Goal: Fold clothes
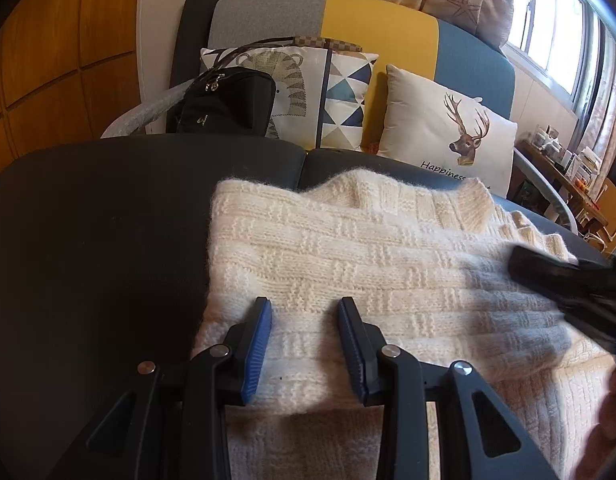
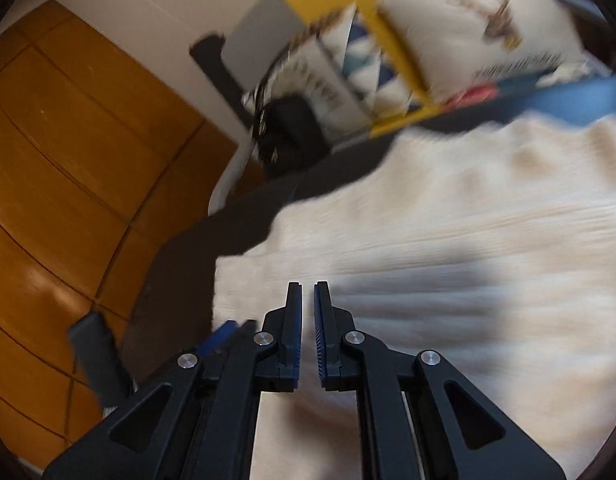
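Observation:
A cream knitted sweater (image 1: pixel 368 256) lies folded on the dark grey sofa seat (image 1: pixel 108 220). My left gripper (image 1: pixel 304 304) hovers low over the sweater's near left part, open, with only knit showing below the gap between its blue pads. My right gripper (image 1: pixel 520 260) comes in blurred from the right edge, over the sweater's right side. The right wrist view is motion-blurred: the right gripper (image 2: pixel 308 286) is above the sweater (image 2: pixel 448 248) near its left edge, its pads all but together with a thin slit and nothing between them. One left finger (image 2: pixel 94 344) shows at lower left.
At the sofa back stand a deer pillow (image 1: pixel 452 136), a patterned pillow (image 1: pixel 332 96) and a black bag (image 1: pixel 228 100). Orange-brown wooden panels (image 2: pixel 68 160) lie to the left. A cluttered side table (image 1: pixel 564 164) and a window (image 1: pixel 548 20) are on the right.

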Tool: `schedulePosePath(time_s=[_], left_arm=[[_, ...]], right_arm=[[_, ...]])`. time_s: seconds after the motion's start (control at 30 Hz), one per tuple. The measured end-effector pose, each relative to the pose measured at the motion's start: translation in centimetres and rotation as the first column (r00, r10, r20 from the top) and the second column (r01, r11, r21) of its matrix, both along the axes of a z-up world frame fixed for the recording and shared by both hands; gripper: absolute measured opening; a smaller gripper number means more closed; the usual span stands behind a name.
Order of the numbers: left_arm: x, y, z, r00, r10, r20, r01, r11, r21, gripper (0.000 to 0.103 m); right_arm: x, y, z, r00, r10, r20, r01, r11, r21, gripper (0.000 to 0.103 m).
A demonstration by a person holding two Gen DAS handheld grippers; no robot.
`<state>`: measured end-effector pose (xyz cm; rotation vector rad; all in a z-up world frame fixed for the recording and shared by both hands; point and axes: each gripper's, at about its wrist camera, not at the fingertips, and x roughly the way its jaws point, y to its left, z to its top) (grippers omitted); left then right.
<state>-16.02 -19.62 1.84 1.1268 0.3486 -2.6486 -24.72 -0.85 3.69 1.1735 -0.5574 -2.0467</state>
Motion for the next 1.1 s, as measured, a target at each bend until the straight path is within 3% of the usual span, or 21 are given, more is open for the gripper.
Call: schedulePosePath(time_s=[0.1, 0.17, 0.4, 0.63, 0.8, 0.9, 1.03, 1.1], left_arm=[[0.0, -0.1, -0.1, 1.0, 0.0, -0.002, 0.0, 1.0, 0.004, 0.036], [0.0, -0.2, -0.1, 1.0, 0.001, -0.004, -0.001, 1.0, 0.005, 0.036], [0.0, -0.4, -0.2, 1.0, 0.001, -0.008, -0.001, 1.0, 0.011, 0.036], [0.0, -0.3, -0.2, 1.0, 0.002, -0.008, -0.002, 1.0, 0.004, 0.037], [0.0, -0.1, -0.2, 1.0, 0.004, -0.006, -0.004, 1.0, -0.009, 0.037], [0.0, 0.1, -0.1, 1.0, 0.005, -0.005, -0.005, 1.0, -0.016, 0.037], [0.0, 0.1, -0.1, 1.0, 0.005, -0.005, -0.005, 1.0, -0.016, 0.037], [0.0, 0.1, -0.1, 1.0, 0.005, -0.005, -0.005, 1.0, -0.015, 0.037]], right_arm=[[-1.4, -1.8, -1.5, 1.0, 0.0, 0.021, 0.0, 0.999, 0.034, 0.006], [-1.8, -0.6, -1.8, 1.0, -0.017, 0.001, 0.017, 0.999, 0.039, 0.005], [-1.1, 8.2, -3.2, 0.98, -0.196, -0.02, 0.197, 0.979, 0.054, 0.003], [-0.5, 15.2, -2.9, 0.944, -0.325, -0.051, 0.329, 0.94, 0.094, 0.001], [0.0, 17.2, -2.7, 0.912, -0.408, -0.053, 0.411, 0.902, 0.13, 0.002], [1.5, 16.3, -1.2, 0.901, -0.429, -0.066, 0.433, 0.9, 0.056, 0.008], [3.9, 10.7, -0.8, 0.971, -0.197, -0.133, 0.207, 0.976, 0.065, 0.008], [4.4, 9.4, -1.9, 0.979, -0.165, -0.118, 0.177, 0.979, 0.1, 0.008]])
